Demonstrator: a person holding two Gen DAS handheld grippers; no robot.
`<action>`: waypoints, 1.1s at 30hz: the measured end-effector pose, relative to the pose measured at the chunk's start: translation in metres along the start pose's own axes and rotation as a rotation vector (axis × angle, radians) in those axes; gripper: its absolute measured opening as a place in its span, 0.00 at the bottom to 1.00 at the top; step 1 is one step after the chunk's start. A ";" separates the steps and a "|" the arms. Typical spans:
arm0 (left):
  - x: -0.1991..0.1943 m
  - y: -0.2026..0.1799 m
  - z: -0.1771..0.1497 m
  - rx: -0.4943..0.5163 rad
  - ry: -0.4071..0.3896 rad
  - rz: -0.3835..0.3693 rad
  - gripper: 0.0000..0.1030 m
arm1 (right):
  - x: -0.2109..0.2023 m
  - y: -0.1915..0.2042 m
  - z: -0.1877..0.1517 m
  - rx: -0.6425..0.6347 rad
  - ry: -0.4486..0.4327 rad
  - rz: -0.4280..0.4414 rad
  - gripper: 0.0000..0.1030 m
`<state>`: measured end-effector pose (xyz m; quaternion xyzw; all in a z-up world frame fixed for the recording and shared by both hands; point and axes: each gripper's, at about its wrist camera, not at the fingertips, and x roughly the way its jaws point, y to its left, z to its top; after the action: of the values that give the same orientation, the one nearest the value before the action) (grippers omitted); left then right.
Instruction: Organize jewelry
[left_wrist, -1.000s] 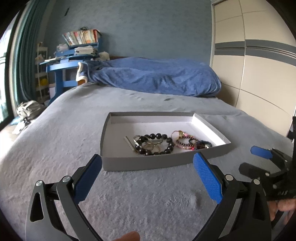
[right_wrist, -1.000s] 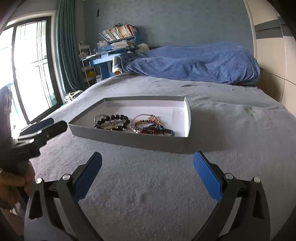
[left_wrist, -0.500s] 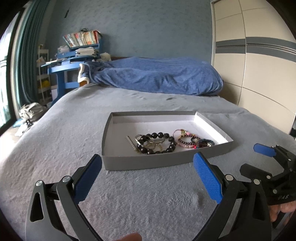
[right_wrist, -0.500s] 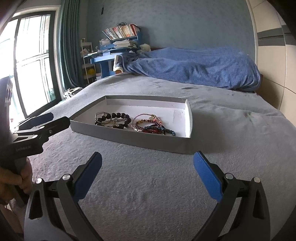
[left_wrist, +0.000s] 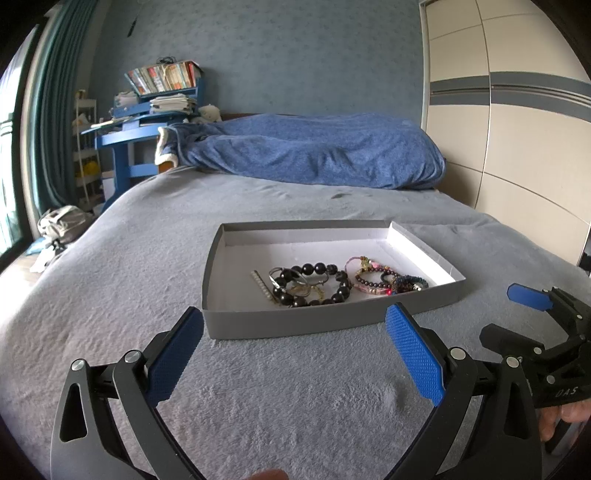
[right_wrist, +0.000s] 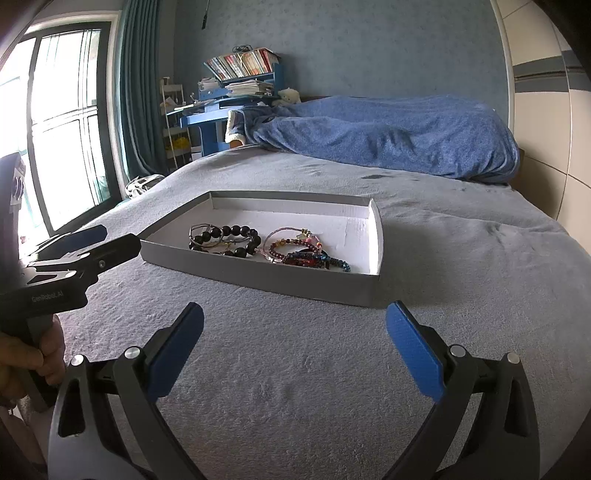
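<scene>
A shallow grey box lid (left_wrist: 280, 325) (right_wrist: 295, 286) with a white inside lies on the grey bed. In it are a black bead bracelet (left_wrist: 314, 284) (right_wrist: 229, 240), a small pearl strip (left_wrist: 263, 286), and a tangle of pink, dark red and blue bead bracelets (left_wrist: 384, 280) (right_wrist: 303, 251). My left gripper (left_wrist: 293, 354) is open and empty, just short of the lid's near wall. My right gripper (right_wrist: 293, 350) is open and empty, also short of the lid. Each gripper shows at the edge of the other's view (left_wrist: 532, 299) (right_wrist: 85, 243).
A bunched blue blanket (left_wrist: 314, 155) lies at the head of the bed. A blue desk with books (left_wrist: 140, 122) stands at the back left. A wardrobe (left_wrist: 517, 129) lines the right. A window and curtain (right_wrist: 74, 129) are on the left.
Both views have tilted slightly, and the lid sits a little higher in each. Both grippers stay open and empty.
</scene>
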<state>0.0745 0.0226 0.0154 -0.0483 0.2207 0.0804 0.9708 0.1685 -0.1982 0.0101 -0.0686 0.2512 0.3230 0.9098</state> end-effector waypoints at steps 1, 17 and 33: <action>0.000 0.000 0.000 0.000 0.000 0.000 0.95 | 0.000 0.000 0.000 0.000 -0.001 0.000 0.95; 0.001 -0.002 0.000 0.004 -0.001 0.001 0.95 | 0.001 -0.001 0.000 0.001 -0.001 0.001 0.95; 0.002 -0.004 0.000 0.010 0.001 0.001 0.95 | 0.000 -0.001 -0.001 0.002 0.000 0.001 0.95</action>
<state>0.0771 0.0191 0.0149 -0.0432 0.2218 0.0795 0.9709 0.1684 -0.1990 0.0096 -0.0674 0.2515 0.3231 0.9098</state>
